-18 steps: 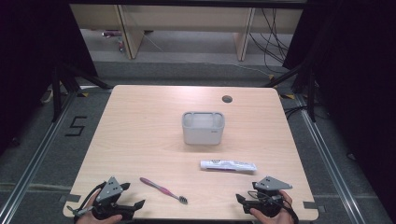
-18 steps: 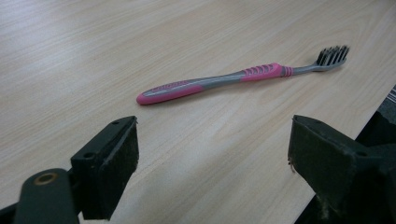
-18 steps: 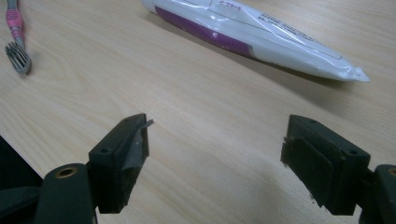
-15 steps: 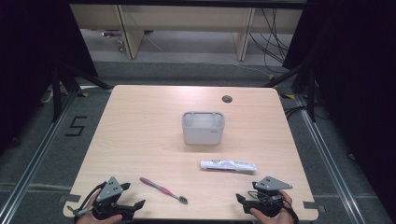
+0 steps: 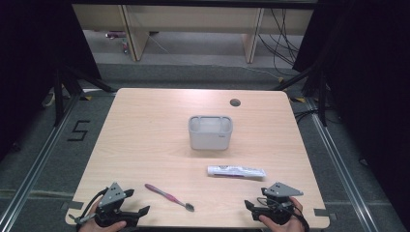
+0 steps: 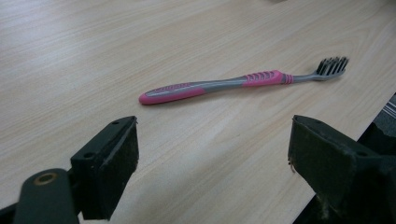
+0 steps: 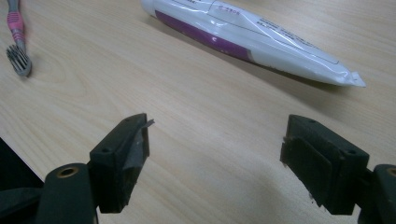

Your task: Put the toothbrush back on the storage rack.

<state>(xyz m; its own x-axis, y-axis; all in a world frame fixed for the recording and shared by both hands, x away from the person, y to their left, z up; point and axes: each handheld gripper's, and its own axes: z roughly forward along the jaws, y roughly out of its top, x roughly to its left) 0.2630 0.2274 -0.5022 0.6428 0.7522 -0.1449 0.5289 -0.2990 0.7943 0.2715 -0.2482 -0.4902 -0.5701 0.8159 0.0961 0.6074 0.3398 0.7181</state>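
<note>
A pink and grey toothbrush (image 5: pixel 168 196) (image 6: pixel 233 84) lies near the table's front edge, bristles toward the right. A white and purple toothpaste tube (image 5: pixel 236 171) (image 7: pixel 243 37) lies flat to its right. A grey holder cup (image 5: pixel 210 132) stands upright at the table's middle. My left gripper (image 5: pixel 140 213) (image 6: pixel 212 163) rests at the front left corner, open, its jaws empty and pointing at the toothbrush a short way off. My right gripper (image 5: pixel 250 209) (image 7: pixel 215 154) rests at the front right, open and empty, with the tube just beyond its jaws. The toothbrush head (image 7: pixel 18 58) shows at that view's left.
The wooden table (image 5: pixel 145 135) has a round cable hole (image 5: pixel 235 102) at the back right. Dark floor with rails runs along both sides. Wooden furniture legs and cables stand behind the table.
</note>
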